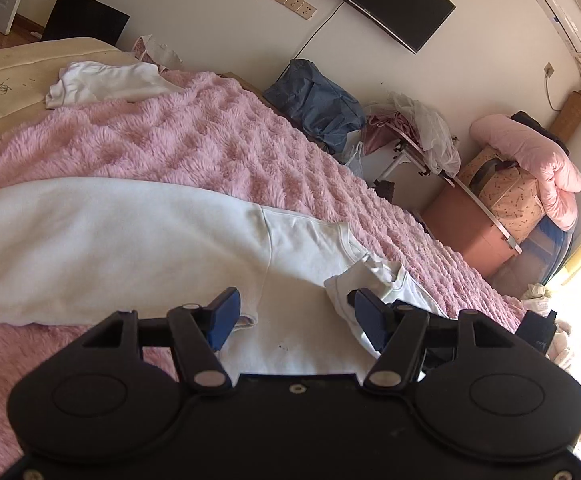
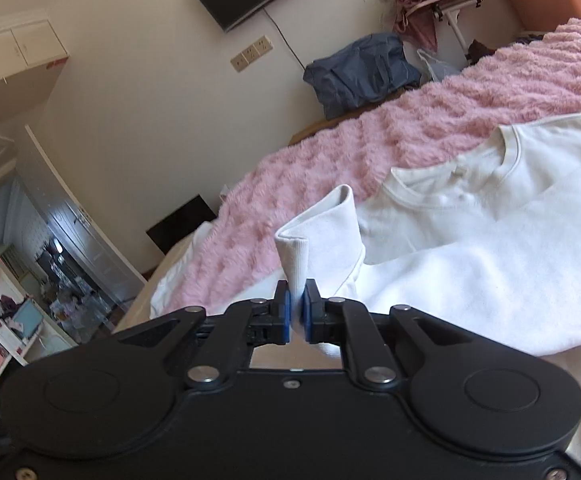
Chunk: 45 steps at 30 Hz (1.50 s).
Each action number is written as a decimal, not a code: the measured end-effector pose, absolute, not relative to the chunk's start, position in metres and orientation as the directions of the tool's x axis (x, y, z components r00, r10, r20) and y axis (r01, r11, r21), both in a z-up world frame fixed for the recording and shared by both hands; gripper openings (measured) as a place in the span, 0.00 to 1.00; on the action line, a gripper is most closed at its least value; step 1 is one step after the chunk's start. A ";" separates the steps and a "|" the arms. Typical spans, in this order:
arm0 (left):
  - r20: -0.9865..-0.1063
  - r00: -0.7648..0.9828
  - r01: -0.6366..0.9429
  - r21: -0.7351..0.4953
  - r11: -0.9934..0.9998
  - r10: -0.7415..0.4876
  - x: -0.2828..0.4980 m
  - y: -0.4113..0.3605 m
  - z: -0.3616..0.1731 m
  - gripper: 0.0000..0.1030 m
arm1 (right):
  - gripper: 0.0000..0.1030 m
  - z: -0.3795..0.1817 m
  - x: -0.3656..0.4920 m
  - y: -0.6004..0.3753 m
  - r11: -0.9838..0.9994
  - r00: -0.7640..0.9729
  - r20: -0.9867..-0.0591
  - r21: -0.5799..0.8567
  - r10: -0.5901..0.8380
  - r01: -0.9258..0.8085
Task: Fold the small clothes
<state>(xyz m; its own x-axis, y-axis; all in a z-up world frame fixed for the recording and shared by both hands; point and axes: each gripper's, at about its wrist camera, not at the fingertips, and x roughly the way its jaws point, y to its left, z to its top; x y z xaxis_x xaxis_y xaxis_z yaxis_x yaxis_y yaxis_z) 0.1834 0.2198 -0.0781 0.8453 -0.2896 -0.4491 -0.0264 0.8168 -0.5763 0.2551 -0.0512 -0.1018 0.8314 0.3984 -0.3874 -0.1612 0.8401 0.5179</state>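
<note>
The bed (image 1: 6,64) carries everything here. A fluffy pink blanket (image 1: 194,140) with a bumpy quilted pile covers most of it, leaving a bare beige strip of mattress at the far end. A white long-sleeved top (image 1: 102,240) lies spread across the blanket, its round neckline (image 2: 506,160) facing the wall side. A second, smaller white garment (image 1: 106,82) lies crumpled at the far end, partly on the blanket's edge and partly on the bare mattress.
</note>
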 end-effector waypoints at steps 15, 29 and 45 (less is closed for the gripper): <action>-0.598 0.725 0.001 -0.497 0.868 -0.343 0.311 0.177 -0.141 0.65 | 0.42 -0.115 0.202 -0.095 0.874 0.741 -0.497 0.414 0.451 -0.255; -0.602 0.686 0.139 -0.444 0.885 -0.409 0.365 0.137 -0.163 0.51 | 0.45 -0.125 0.176 -0.247 0.955 0.814 -0.576 0.274 0.070 0.112; -0.352 0.849 0.236 -0.415 0.879 -0.394 0.353 0.157 -0.091 0.04 | 0.51 -0.137 0.186 -0.246 0.979 0.817 -0.544 -0.051 -0.192 0.196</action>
